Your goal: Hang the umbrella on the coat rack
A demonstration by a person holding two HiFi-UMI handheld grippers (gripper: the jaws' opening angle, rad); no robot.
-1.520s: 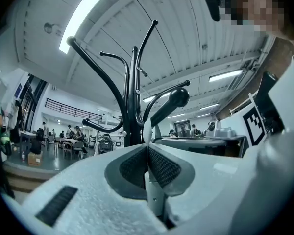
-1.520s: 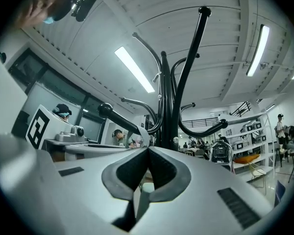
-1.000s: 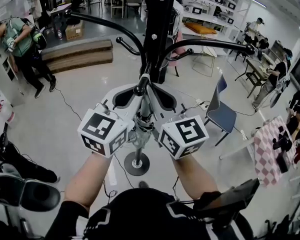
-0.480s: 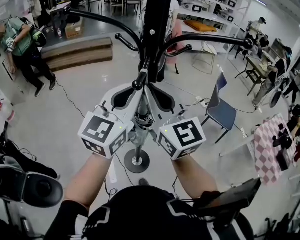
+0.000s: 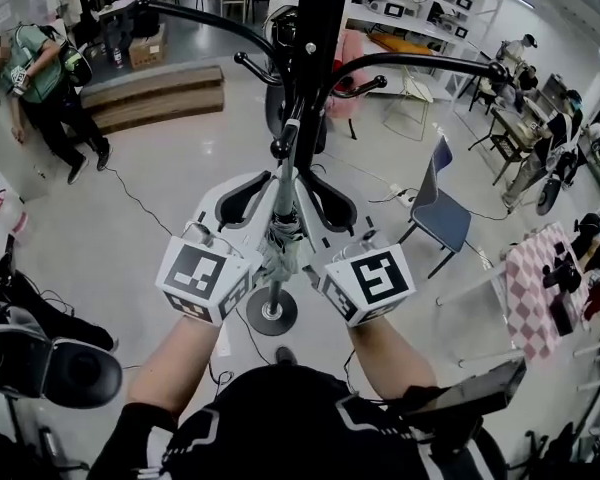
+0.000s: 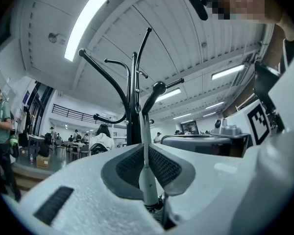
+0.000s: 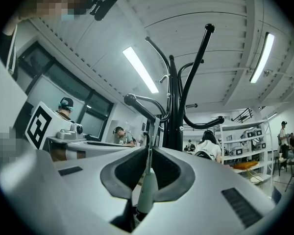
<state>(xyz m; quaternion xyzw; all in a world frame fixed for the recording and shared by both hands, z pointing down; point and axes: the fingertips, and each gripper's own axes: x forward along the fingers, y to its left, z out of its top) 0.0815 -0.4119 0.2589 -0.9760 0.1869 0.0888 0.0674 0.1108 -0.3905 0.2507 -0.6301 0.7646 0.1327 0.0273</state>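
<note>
1. Workshop hall with a pale floor (image 5: 160,168); the black coat rack (image 5: 315,48) stands straight ahead.
2. Left gripper (image 6: 145,153): fingers narrow, pressed on the shaft of the upright umbrella (image 5: 281,253), though they have just been opening slightly.
3. Right gripper (image 7: 148,153): fingers likewise clamp the shaft.
4. The umbrella's top sits just beside the rack's pole, below the hooks, so hanging looks under way. Next, its top end probably needs catching on a hook before either grip lets go.

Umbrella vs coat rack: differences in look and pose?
The umbrella is pale and folded; the coat rack is black with curved arms. The coat rack stands on a round base on the floor; the umbrella is up off the floor. Both are long and slim.
</note>
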